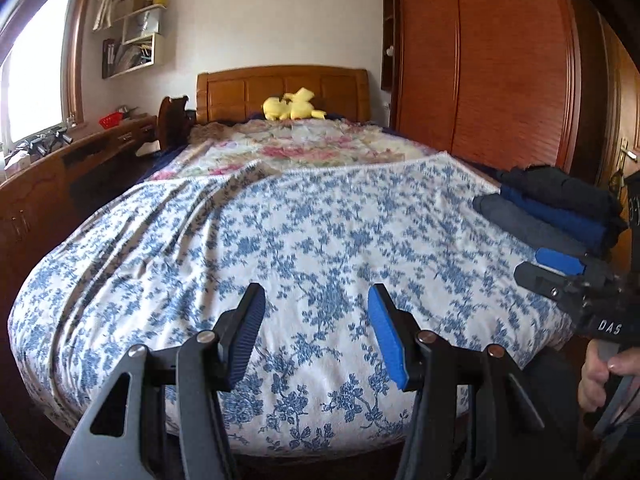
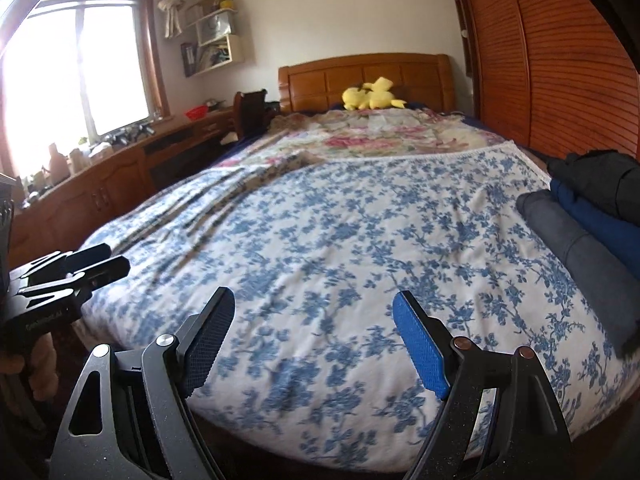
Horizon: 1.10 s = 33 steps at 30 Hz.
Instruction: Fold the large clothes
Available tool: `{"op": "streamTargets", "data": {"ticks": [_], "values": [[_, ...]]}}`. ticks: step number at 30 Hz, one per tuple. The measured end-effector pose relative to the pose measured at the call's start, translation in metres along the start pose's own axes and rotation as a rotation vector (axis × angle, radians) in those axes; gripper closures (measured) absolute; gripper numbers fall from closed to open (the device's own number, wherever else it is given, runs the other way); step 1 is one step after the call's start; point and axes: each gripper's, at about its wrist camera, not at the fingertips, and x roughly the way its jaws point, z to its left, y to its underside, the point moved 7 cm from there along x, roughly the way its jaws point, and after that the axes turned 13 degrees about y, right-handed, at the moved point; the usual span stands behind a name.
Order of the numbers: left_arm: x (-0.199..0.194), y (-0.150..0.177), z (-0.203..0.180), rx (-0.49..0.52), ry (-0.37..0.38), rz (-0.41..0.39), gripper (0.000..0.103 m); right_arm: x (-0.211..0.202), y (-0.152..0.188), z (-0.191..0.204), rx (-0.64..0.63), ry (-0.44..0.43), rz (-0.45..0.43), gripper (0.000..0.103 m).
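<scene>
Bed (image 1: 280, 240) bears folded clothes stack (image 1: 552, 208); wall shelf (image 2: 218, 40) cluttered.

Clothes stack (image 2: 592, 216) cut off right.

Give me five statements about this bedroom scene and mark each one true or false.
1. A stack of dark folded clothes lies on the right side of the bed. True.
2. The left hand-held gripper is clamped on a shirt. False: it is open with nothing between its fingers.
3. A yellow plush toy sits by the wooden headboard. True.
4. The cloth spread over the near end of the bed is plain red. False: it is white with a blue flower print.
5. The right hand-held gripper is open and holds nothing. True.
</scene>
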Motion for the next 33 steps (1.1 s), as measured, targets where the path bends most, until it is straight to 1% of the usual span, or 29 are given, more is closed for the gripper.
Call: {"op": "streamTargets", "data": {"ticks": [6,9,14,20,24,33], "values": [[-0.029,-0.021,-0.003,0.009,0.001,-0.074,0.050,-0.027,-0.023,0.011,-0.007,-0.010,-0.068,0.020],[-0.039,-0.029,-0.004,0.009,0.007,-0.098,0.050,-0.040,-0.032,0.015,-0.007,-0.016,-0.095,0.020],[-0.055,-0.039,-0.009,0.024,0.006,-0.136,0.050,-0.057,-0.043,0.021,-0.013,-0.022,-0.136,0.020],[-0.068,-0.044,-0.010,0.025,0.003,-0.169,0.050,-0.076,-0.053,0.022,-0.009,-0.011,-0.180,0.020],[-0.070,-0.043,-0.008,0.031,-0.009,-0.177,0.050,-0.078,-0.054,0.020,-0.013,0.012,-0.195,0.020],[-0.070,-0.042,-0.008,0.031,-0.010,-0.179,0.050,-0.074,-0.051,0.017,-0.006,0.022,-0.182,0.020]]}}
